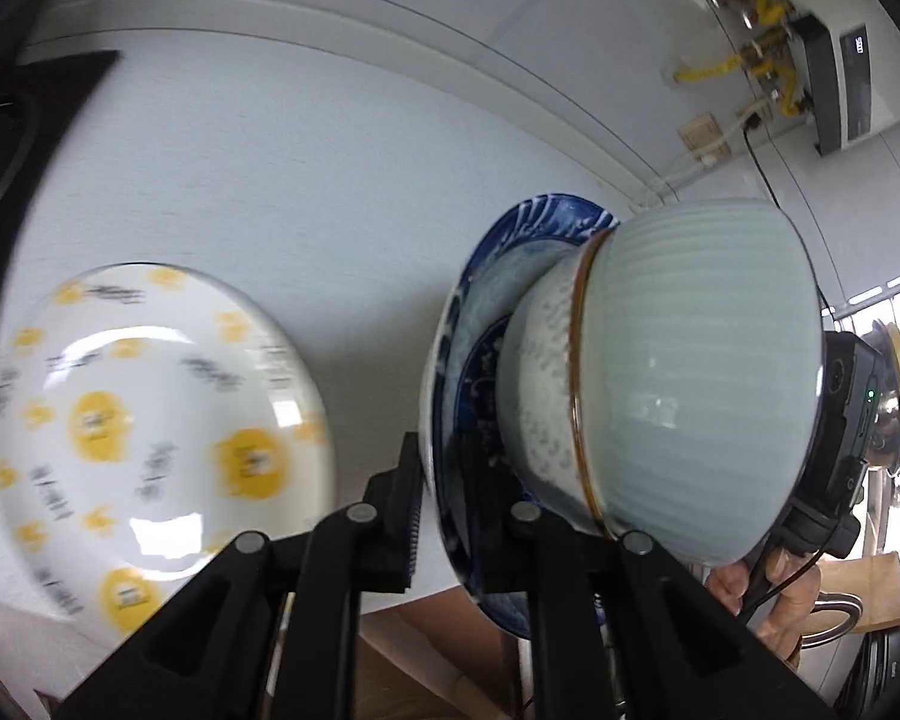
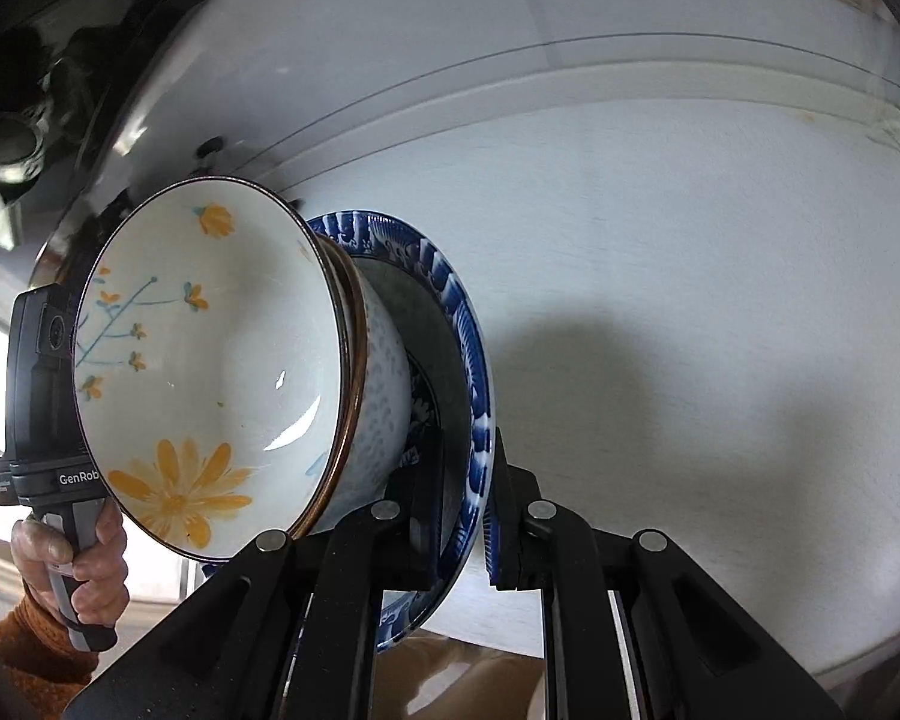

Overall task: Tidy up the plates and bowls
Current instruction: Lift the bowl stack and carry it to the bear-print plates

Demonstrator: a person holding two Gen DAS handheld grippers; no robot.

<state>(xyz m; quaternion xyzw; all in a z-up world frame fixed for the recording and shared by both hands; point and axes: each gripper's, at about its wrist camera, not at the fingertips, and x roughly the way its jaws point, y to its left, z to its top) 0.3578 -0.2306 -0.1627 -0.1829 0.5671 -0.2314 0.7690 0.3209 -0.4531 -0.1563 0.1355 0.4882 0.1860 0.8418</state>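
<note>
Both your grippers clamp the rim of the blue patterned plate (image 2: 471, 360) from opposite sides: your left gripper (image 1: 447, 516) and your right gripper (image 2: 459, 516) each have a finger on either face. The plate sits tilted on edge, carrying two nested bowls, the flowered bowl (image 2: 210, 372) innermost. The yellow-spotted plate (image 1: 144, 414) lies apart on the white counter (image 1: 306, 180)

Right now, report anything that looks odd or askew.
The blue plate carries two nested bowls, the flowered bowl on top, gripped at opposite rims by the left gripper and right gripper. Nothing looks spilled or broken.
</note>
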